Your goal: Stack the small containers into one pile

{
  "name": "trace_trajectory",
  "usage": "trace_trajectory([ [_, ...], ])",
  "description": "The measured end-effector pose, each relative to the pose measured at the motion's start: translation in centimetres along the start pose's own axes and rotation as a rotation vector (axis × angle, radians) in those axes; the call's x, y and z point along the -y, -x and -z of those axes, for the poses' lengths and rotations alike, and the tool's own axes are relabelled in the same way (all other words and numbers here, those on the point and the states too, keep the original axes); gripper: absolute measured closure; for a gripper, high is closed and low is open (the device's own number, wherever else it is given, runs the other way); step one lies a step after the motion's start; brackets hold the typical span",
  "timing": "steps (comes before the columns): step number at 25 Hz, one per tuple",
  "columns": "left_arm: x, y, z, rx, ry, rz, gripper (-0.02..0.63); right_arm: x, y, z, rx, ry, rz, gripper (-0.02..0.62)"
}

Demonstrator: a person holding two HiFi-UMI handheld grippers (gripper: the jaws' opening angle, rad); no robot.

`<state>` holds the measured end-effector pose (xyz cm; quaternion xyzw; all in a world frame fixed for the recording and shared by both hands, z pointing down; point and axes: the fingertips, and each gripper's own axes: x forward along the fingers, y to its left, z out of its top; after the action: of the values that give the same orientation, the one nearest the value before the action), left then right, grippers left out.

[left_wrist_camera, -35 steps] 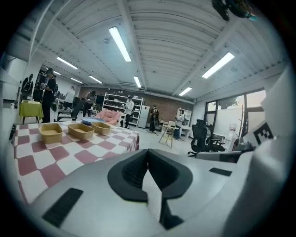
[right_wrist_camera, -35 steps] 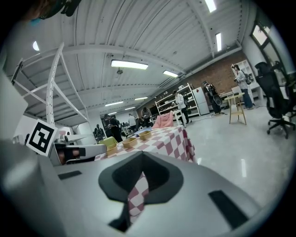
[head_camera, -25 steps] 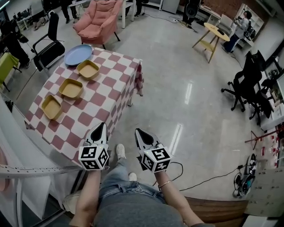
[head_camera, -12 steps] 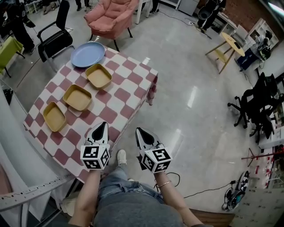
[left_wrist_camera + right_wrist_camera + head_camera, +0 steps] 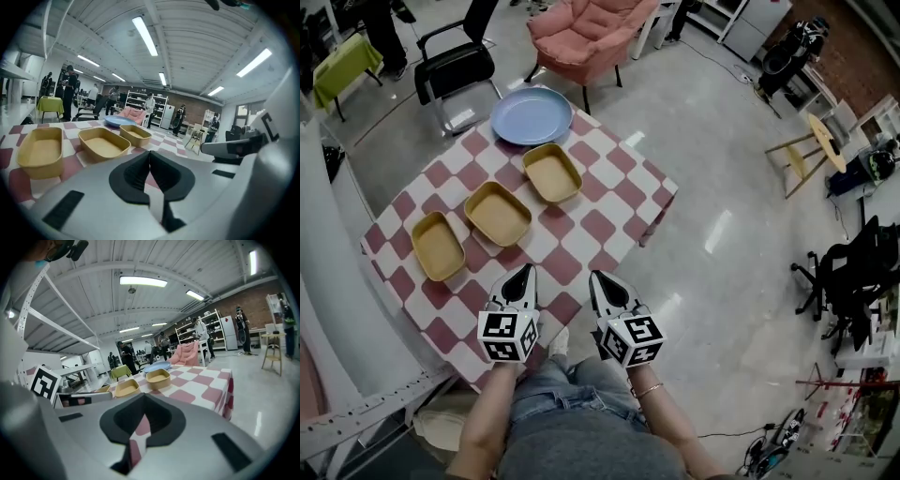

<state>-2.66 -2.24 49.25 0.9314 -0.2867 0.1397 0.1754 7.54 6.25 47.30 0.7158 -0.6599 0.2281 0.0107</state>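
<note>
Three shallow yellow containers lie in a diagonal row on the red-and-white checked table [image 5: 609,202]: the left container [image 5: 438,246], the middle container [image 5: 498,213] and the far container [image 5: 551,172]. Each stands apart from the others. My left gripper [image 5: 521,270] is shut and empty over the table's near edge, short of the middle container. My right gripper [image 5: 594,277] is beside it, shut and empty, near the table's front corner. In the left gripper view the containers [image 5: 41,151] [image 5: 103,143] [image 5: 135,134] lie ahead of the closed left gripper [image 5: 149,155]. The right gripper [image 5: 144,401] view shows two of the containers [image 5: 158,377] [image 5: 127,387].
A blue plate [image 5: 531,115] sits at the table's far corner beyond the containers. A pink armchair [image 5: 591,28] and a black chair [image 5: 455,66] stand behind the table. A white shelf frame [image 5: 337,309] rises at the left. Glossy floor lies to the right.
Both grippers have moved toward the table and now reach over its near edge. The table and containers have swung toward the middle of the head view. Both stay shut.
</note>
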Motion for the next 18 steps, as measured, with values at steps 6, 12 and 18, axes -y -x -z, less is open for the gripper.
trace_trajectory([
  [6, -3.5, 1.2, -0.3, 0.024, 0.041, -0.105, 0.589, -1.9, -3.3, -0.2, -0.04, 0.04, -0.085, 0.585],
  [12, -6.4, 2.7, -0.6, 0.067, 0.09, -0.259, 0.589, -3.2, -6.3, -1.0, -0.072, 0.083, -0.214, 0.586],
  [18, -9.4, 4.6, -0.3, 0.097, 0.147, -0.449, 0.589, -4.8, -9.9, -1.3, -0.124, 0.134, -0.37, 0.585],
])
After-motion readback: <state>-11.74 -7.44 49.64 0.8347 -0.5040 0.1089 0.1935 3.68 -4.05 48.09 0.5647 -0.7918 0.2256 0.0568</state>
